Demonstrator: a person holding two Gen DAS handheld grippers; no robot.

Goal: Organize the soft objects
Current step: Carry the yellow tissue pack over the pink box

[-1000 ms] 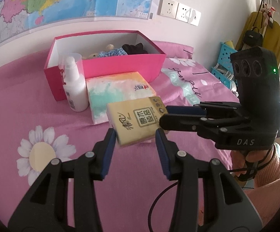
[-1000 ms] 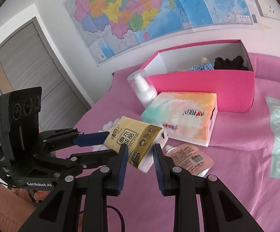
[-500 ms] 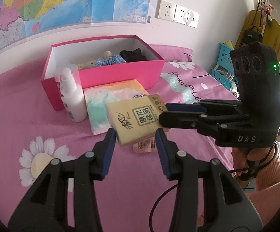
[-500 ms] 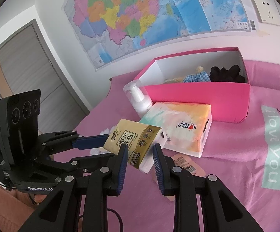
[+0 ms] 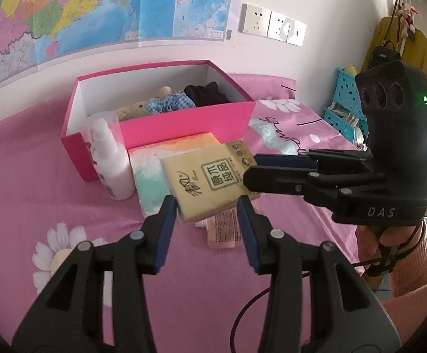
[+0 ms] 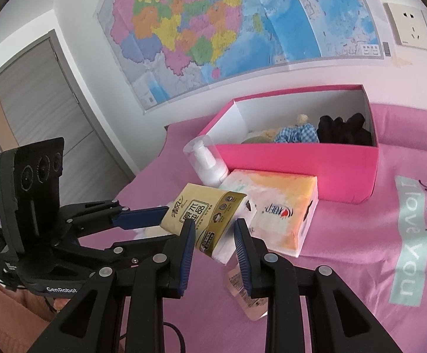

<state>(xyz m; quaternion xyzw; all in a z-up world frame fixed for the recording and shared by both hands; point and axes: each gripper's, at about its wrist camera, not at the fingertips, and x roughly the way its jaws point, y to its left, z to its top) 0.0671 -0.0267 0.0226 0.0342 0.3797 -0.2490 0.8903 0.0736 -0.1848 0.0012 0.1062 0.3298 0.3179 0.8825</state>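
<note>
Two grippers meet on one yellow tissue pack [image 5: 207, 181] raised above the pink bedsheet [image 5: 36, 182]; the left gripper [image 5: 206, 207] clamps its near short end between blue pads, and the right gripper [image 6: 213, 231] clamps the other end, so both are closed on it; in the left wrist view the right gripper's lower finger hides the pack's far right corner, and in the right wrist view the pack's underside and near end sit behind the fingers; its long axis runs roughly between the two grippers, printed face upward and tilted; below it a pink sachet [image 6: 244, 294] lies flat on the sheet, partly covered by the pack and the fingers, its print too small to read; the pastel tissue pack [image 6: 275, 209] lies just behind, against the pink box [image 6: 299, 167]; a white pump bottle [image 5: 110, 170] stands beside the box's corner, its clear cap blurred; inside the box, a blue gingham scrunchie [image 6: 297, 133], black fabric [image 6: 344, 129] and a beige soft item half hidden by the wall.
</note>
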